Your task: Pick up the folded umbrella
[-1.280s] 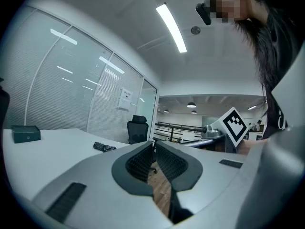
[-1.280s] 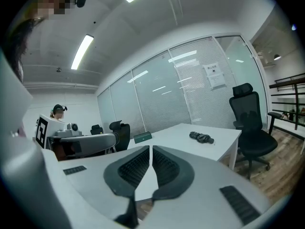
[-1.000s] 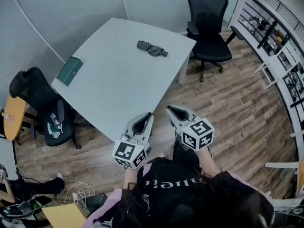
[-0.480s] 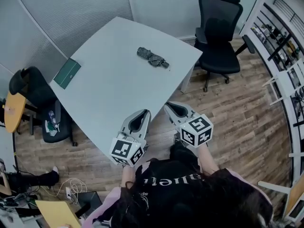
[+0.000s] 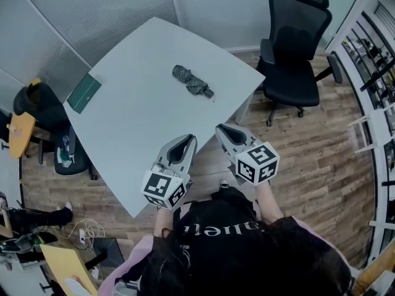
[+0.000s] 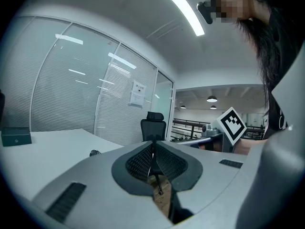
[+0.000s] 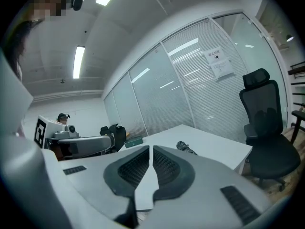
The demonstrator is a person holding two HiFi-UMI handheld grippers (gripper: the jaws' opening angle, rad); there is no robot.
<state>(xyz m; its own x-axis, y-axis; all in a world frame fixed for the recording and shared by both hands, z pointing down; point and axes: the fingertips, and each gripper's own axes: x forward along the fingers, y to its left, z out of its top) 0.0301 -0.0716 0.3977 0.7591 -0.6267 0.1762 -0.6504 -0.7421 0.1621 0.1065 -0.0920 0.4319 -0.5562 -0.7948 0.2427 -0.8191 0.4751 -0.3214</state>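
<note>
On white table (image 5: 139, 113), folded umbrella (image 5: 192, 82) lies apart from left gripper (image 5: 184, 143), right gripper (image 5: 226, 132); fingers closed, empty

A pale tabletop (image 5: 142, 122) stands ahead of the fingers (image 5: 168, 162) on wood-plank floor (image 5: 308, 147); a black office chair (image 5: 296, 48) sits beyond, to their right (blind-covered glass walls (image 5: 92, 11) behind); strip lights (image 6: 183, 11) overhead.

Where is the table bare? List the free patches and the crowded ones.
The table is mostly bare: a wide patch between the green box and the umbrella, and the whole near corner. Only its left edge is crowded, by a chair.
</note>
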